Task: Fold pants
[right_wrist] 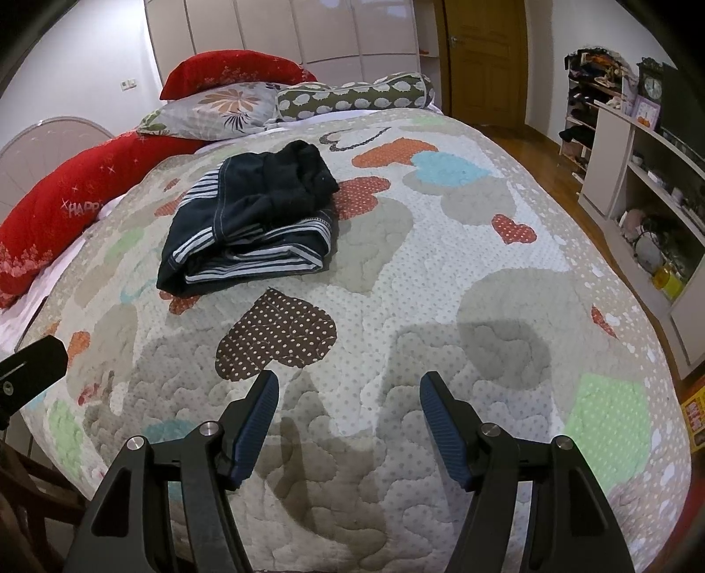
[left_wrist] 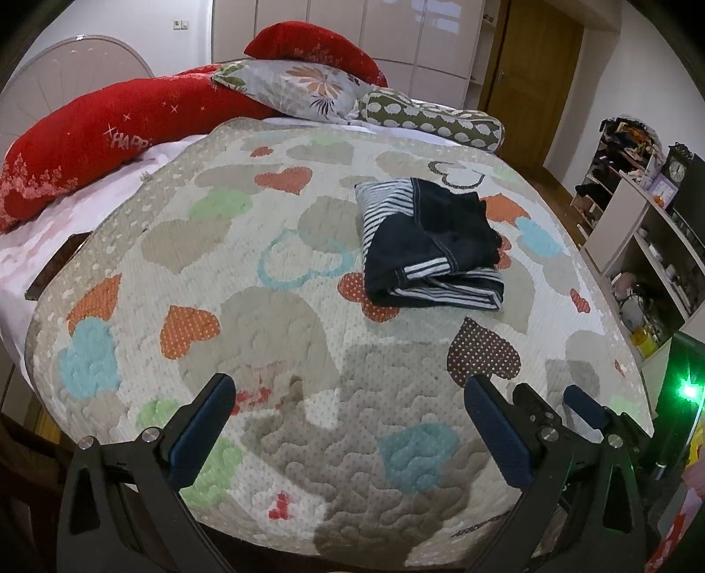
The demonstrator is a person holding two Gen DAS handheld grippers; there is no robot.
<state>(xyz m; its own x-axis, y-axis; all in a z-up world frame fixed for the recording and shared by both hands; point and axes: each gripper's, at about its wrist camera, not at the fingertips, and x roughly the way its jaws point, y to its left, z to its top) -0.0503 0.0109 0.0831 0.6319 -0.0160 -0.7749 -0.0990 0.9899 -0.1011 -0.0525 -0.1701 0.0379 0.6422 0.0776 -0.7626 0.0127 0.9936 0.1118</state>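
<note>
Room: pale wardrobe doors (right_wrist: pixel 282 31) along the far wall; a wooden door (right_wrist: pixel 484 57) to their right; open shelving (right_wrist: pixel 639 176) with a clock (right_wrist: pixel 652 86) on the right side. Surface: a bed under a heart-patterned quilt (right_wrist: pixel 440 273); red pillows (left_wrist: pixel 88 145), a floral pillow (left_wrist: pixel 299 88) and a spotted bolster (left_wrist: pixel 432 121) at its head. The pants (left_wrist: pixel 427 247), dark with striped lining, lie folded in a compact bundle on the quilt, well ahead of both tools. Left gripper (left_wrist: pixel 350 396): fingers wide apart, holding nothing; right gripper (right_wrist: pixel 348 392): fingers apart, likewise holding nothing. Only the left view shows a green light (left_wrist: pixel 687 390) at right.
</note>
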